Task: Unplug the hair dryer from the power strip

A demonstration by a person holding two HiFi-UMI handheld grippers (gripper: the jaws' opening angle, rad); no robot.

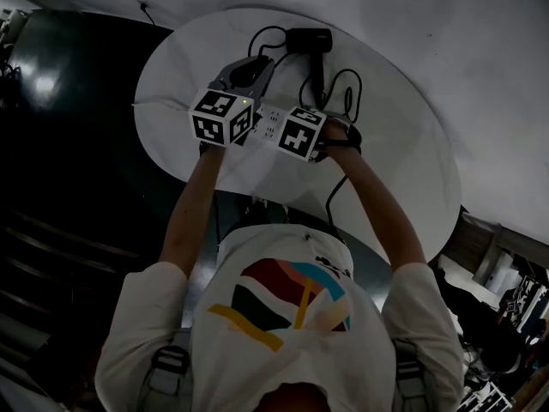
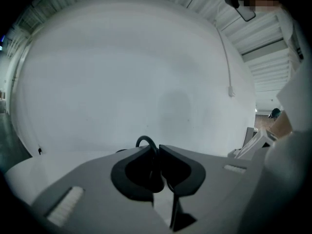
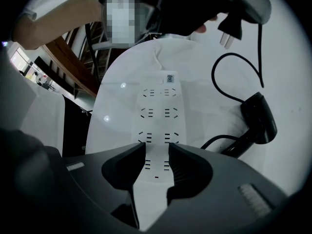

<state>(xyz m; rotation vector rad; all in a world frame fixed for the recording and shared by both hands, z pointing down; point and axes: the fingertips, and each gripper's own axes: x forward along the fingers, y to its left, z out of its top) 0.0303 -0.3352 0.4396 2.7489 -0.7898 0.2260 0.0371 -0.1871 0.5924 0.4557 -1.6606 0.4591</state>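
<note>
The black hair dryer point(image 1: 310, 39) point(image 3: 258, 123) lies at the far side of the round white table point(image 1: 403, 170). Its black cord point(image 1: 345, 88) point(image 3: 234, 62) loops up to the plug point(image 3: 228, 33), which hangs free in the air with its prongs bare. My left gripper point(image 1: 255, 63) point(image 2: 158, 150) is shut on that plug, and a loop of cord point(image 2: 146, 141) shows just past the jaws. The white power strip point(image 1: 268, 120) point(image 3: 157, 106) lies flat with empty sockets. My right gripper point(image 3: 157, 152) points straight down, its pads closed on the strip's near end.
The table's near edge runs just in front of the person's chest, and a black cable point(image 1: 334, 197) drops over it. Dark floor point(image 1: 69, 144) lies to the left. A thin white lead point(image 3: 157, 57) leaves the strip's far end toward the table edge.
</note>
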